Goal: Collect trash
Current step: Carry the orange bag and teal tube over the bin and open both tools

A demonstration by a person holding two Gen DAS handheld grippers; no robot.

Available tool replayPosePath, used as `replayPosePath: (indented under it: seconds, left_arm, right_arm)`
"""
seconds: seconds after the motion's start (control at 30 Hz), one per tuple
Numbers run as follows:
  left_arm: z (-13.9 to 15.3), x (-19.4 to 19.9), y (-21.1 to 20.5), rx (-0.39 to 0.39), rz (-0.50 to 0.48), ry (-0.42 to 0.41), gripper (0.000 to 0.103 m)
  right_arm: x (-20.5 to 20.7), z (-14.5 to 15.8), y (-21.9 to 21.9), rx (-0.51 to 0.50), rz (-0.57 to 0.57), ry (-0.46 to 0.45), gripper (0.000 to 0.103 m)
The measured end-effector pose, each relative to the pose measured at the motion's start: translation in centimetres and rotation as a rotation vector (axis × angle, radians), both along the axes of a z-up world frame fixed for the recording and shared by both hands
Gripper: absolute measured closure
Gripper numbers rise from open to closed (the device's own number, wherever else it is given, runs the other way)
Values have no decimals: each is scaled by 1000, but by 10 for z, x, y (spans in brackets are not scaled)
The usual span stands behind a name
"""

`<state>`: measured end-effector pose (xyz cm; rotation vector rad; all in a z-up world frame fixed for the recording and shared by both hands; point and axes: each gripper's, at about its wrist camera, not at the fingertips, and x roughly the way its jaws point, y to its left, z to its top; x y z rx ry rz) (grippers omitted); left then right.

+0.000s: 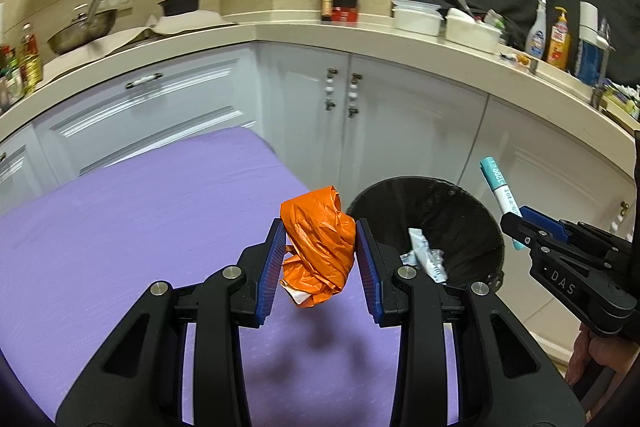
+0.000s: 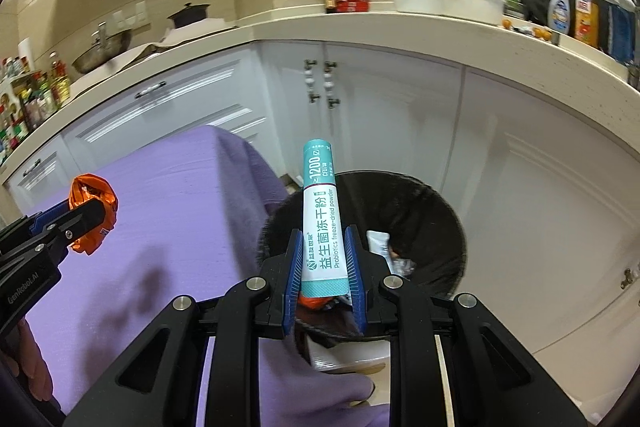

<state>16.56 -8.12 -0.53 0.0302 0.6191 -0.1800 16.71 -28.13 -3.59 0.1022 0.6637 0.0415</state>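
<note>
Orange crumpled wrapper [image 1: 318, 241] sits mid-frame, pinched in my left gripper [image 1: 320, 255], left of the black bin [image 1: 472, 211]. My right gripper [image 2: 323, 263] clamps the teal sachet [image 2: 322, 223], centre frame, over the bin.

Orange wrapper [image 1: 318, 247], teal-and-white sachet [image 2: 320, 219], black bin [image 1: 460, 195], purple tablecloth [image 1: 140, 227]

Crumpled orange wrapper [image 1: 318, 243] and upright teal-and-white powder sachet [image 2: 320, 223] held aloft near the black bin [image 1: 472, 211], which holds wrappers
</note>
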Motion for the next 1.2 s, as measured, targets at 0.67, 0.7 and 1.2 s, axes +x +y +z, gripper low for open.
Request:
replayPosePath:
  seconds: [0.67,0.7,1.2]
  left_arm:
    - [-20,50,-59,30,-83,12,69]
    - [-22,53,-61,31,-85,13,69]
    - [-50,86,-86,65,-111,68,68]
  right_arm:
    - [32,-23,-38,16,-71,20,80]
    - [34,-24,-39,17,-72,21,80]
    - [61,-45,-47,25,-80,60,80]
